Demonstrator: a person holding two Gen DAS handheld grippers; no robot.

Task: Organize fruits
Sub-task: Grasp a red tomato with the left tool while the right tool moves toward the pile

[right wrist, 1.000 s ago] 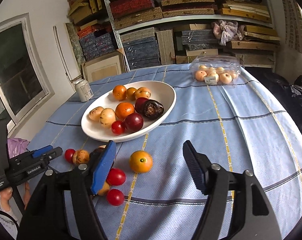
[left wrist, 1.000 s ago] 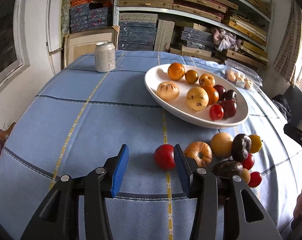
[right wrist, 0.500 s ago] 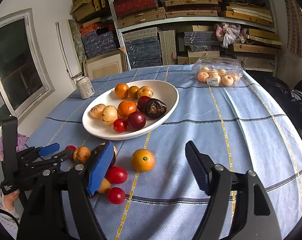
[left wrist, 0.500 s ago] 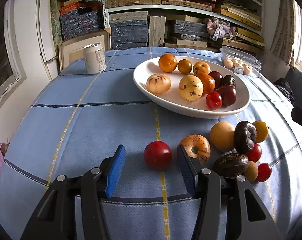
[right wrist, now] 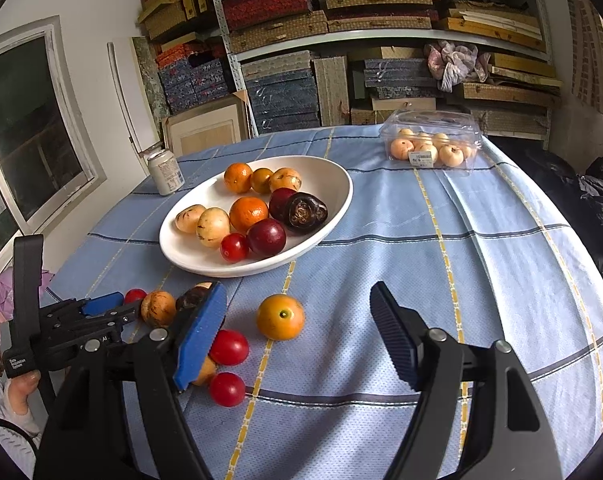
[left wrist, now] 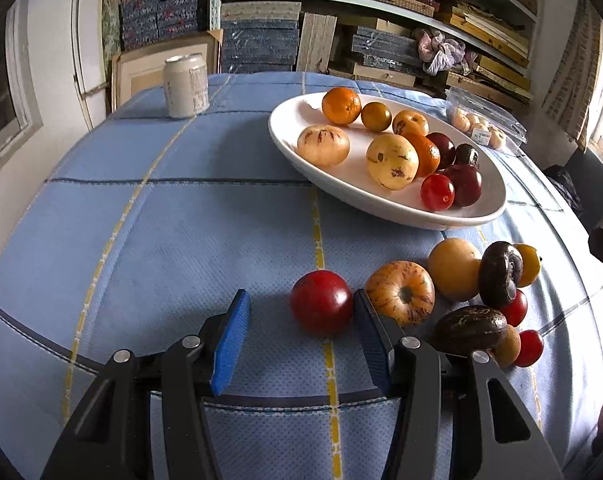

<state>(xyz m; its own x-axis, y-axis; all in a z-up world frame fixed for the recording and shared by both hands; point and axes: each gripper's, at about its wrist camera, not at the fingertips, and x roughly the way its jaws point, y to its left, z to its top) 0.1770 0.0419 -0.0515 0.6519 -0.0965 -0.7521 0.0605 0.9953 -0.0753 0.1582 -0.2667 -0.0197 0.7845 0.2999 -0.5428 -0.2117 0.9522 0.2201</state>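
Red tomato (left wrist: 321, 301) on blue checked tablecloth (left wrist: 181, 220), nearest fruit to left gripper (left wrist: 301, 322), sitting between its parted jaws close beside right-hand pad, pads not seen pressing, so nothing grasped. Just right of red tomato: streaked orange fruit (left wrist: 400, 293), touching or nearly touching outer side of same pad. Further right of red tomato, loose cluster: pale round fruit (left wrist: 453, 268), dark wrinkled fruit (left wrist: 500, 274) upright, second dark fruit (left wrist: 471, 330) lying flat, small cherry tomatoes (left wrist: 529, 347), yellow-orange fruit (left wrist: 528, 265) at far edge. Right gripper (right wrist: 297, 328) released, jaws wide, nothing between pads; that yellow-orange fruit (right wrist: 280, 317) ahead of gap, nearer blue pad; cherry tomatoes (right wrist: 228, 347) just beside blue pad. Left gripper (right wrist: 105, 307) visible at left of right wrist view, held by a hand (right wrist: 21, 392), red tomato (right wrist: 135, 295) peeking at its tips. Beyond red tomato: white oval plate (left wrist: 293, 120) holding oranges, speckled pale fruits, dark plums, one cherry tomato. Far left beyond red tomato: pale can (left wrist: 186, 85), upright. Far right beyond plate: clear plastic box of small pale fruits (right wrist: 431, 146). Behind table: shelves of stacked boxes (right wrist: 341, 20).
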